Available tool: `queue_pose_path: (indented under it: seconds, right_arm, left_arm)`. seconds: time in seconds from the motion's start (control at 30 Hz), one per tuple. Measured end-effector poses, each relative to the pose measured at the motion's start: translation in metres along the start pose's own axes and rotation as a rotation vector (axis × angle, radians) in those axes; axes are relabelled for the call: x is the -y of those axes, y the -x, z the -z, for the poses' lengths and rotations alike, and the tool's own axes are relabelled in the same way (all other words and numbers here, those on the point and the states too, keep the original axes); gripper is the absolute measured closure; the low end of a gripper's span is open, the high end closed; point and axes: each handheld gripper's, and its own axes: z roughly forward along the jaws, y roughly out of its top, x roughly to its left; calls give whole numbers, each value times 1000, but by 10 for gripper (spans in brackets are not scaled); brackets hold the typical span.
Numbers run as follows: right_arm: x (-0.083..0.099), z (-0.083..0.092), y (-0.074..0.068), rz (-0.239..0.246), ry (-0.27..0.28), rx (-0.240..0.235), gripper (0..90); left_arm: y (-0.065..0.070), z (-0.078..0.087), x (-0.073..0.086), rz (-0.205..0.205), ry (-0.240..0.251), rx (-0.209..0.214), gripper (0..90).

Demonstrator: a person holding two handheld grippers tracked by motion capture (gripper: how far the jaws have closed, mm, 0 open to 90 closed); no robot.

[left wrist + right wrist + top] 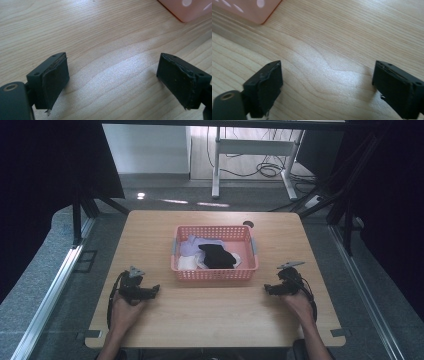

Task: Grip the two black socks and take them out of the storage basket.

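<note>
Both grippers, left (154, 290) and right (270, 289), rest empty, jaws apart, flanking basket (215, 274); recommended: approach black cloth (216, 256) from above.

No readable text, label, brand, number or sign anywhere. Checked pink basket (215, 274) walls, wooden table (210, 320) around the basket, and gripper pads (53, 82) close up: plain surfaces, nothing printed.
</note>
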Motion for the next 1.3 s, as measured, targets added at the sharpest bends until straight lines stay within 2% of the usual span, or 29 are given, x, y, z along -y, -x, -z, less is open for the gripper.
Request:
queue_pose_path:
  seconds: [0.67, 0.97, 1.07, 1.3]
  right_arm:
    - [1, 0, -2, 7, -2, -4, 71]
    - [-1, 2, -3, 5, -11, -1, 129]
    - [-2, 3, -2, -8, -10, -28, 135]
    - [-5, 8, -5, 1, 4, -38, 135]
  left_arm:
    - [0, 0, 0, 0, 1, 1, 103]
    - [0, 0, 0, 0, 2, 1, 103]
    - [0, 0, 0, 1, 2, 1, 103]
    - [0, 0, 0, 1, 3, 1, 103]
